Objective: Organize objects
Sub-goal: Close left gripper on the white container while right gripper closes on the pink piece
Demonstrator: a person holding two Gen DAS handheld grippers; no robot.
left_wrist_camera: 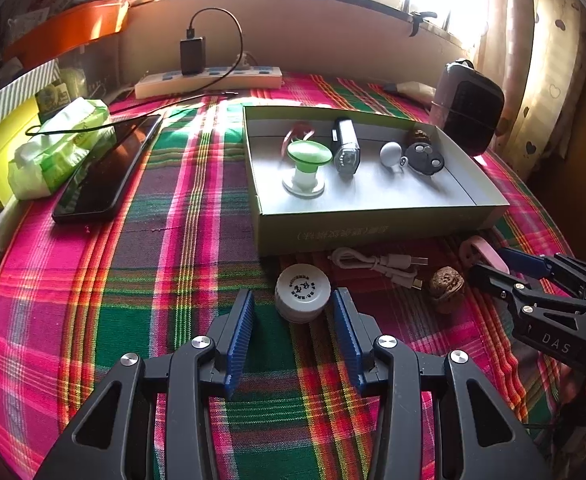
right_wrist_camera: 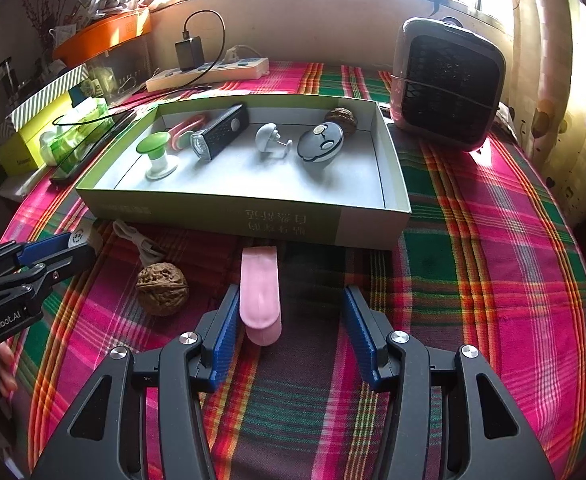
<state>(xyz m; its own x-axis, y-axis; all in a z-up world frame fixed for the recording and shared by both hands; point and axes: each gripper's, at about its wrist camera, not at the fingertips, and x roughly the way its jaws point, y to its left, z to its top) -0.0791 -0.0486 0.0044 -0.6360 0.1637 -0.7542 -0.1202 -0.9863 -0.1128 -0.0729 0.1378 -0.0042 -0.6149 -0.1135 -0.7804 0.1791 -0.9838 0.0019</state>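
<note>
A white round jar [left_wrist_camera: 303,298] stands on the plaid cloth between the fingertips of my left gripper [left_wrist_camera: 293,293]. The jaws are open and the left pad stands clear of the jar. A pink oblong piece [right_wrist_camera: 259,292] lies between the fingers of my right gripper [right_wrist_camera: 291,290], close against the left pad and well apart from the right one; that gripper is open too. A walnut [right_wrist_camera: 163,288] and a white cable [right_wrist_camera: 137,240] lie between the two grippers. Behind them sits the green box [right_wrist_camera: 253,216].
The box holds a green-topped stand [left_wrist_camera: 307,164], a black light [left_wrist_camera: 345,148], a white knob [left_wrist_camera: 391,154], a grey disc [left_wrist_camera: 425,158] and another walnut. A fan [right_wrist_camera: 449,84] stands back right. A phone [left_wrist_camera: 105,172], tissue pack [left_wrist_camera: 57,148] and power strip [left_wrist_camera: 209,78] lie left and behind.
</note>
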